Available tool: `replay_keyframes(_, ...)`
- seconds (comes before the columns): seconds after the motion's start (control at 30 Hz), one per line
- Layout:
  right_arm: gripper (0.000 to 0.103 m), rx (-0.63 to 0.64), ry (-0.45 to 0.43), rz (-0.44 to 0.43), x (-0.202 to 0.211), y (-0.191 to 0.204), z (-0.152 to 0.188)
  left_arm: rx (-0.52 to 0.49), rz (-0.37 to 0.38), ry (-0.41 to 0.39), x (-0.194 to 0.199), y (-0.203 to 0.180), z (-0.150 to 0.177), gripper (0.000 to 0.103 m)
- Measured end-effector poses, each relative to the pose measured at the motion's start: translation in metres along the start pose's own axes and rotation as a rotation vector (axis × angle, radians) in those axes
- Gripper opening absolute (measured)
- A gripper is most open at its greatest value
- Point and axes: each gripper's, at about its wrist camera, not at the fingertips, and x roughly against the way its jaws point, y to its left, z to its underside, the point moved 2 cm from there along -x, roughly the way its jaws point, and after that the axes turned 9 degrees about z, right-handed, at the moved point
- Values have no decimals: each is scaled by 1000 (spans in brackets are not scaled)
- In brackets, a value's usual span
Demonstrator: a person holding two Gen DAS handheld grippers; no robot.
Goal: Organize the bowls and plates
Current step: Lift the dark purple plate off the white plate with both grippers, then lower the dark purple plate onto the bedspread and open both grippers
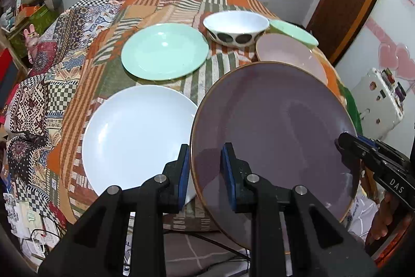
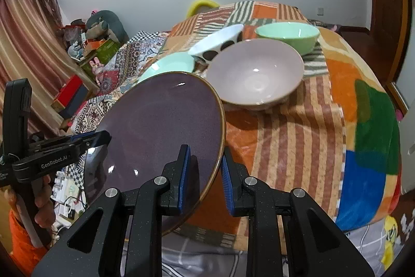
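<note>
A large purple plate (image 1: 275,136) with a brown rim is held tilted above the table's front edge; it also shows in the right wrist view (image 2: 160,126). My left gripper (image 1: 206,173) is shut on its left rim. My right gripper (image 2: 206,173) is shut on its right rim. On the patchwork tablecloth lie a white plate (image 1: 137,136), a mint plate (image 1: 163,51), a white bowl with dark dots (image 1: 236,27), a pink bowl (image 2: 255,74) and a green bowl (image 2: 288,36).
The table's cloth (image 2: 298,136) hangs over the right and front edges. Boxes and plush toys (image 2: 101,27) crowd shelves at the left. A white device (image 1: 378,98) stands to the right, below the table.
</note>
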Motion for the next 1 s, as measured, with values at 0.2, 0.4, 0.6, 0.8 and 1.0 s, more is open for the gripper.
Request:
replay_keyframes(0.2, 21, -19, 31, 15, -5, -11, 9, -22, -3, 53, -17, -9, 3, 25)
replay_keyframes(0.4, 21, -28, 73, 31, -14, -19, 20, -28, -6, 106, -35, -12, 6, 25)
replay_keyframes(0.6, 21, -48, 107, 37, -22, -27, 27, -31, -1, 161, -52, -13, 5, 25)
replay_keyframes(0.8, 21, -78, 128, 41, -29, -35, 30, -32, -1, 202, -69, -17, 5, 25)
replay_keyframes(1.0, 21, -101, 140, 51, -34, -43, 28, -32, 4, 227, -87, -19, 2, 25)
